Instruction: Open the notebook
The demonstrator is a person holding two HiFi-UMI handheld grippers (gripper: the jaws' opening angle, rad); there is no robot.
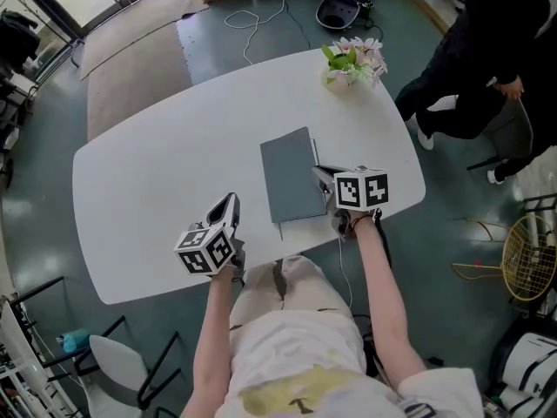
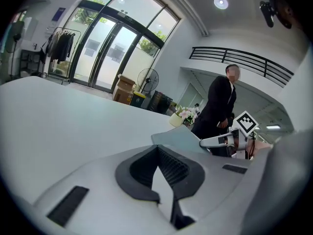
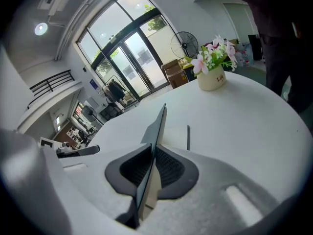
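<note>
My right tongs (image 1: 324,177) are clamped on the right edge of the grey notebook (image 1: 291,177) lying mid-desk (image 1: 174,172), whose thin cover (image 3: 159,126) looks light but bendy, so I judge a mid-edge hold best, while my left tongs (image 1: 228,205) hang closed and empty.

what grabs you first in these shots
The grey notebook in the middle of the white table, with the right gripper shut on the edge of its cover. Then the pink flowers at the table's far edge, and a person in dark clothes standing off its right end.
</note>
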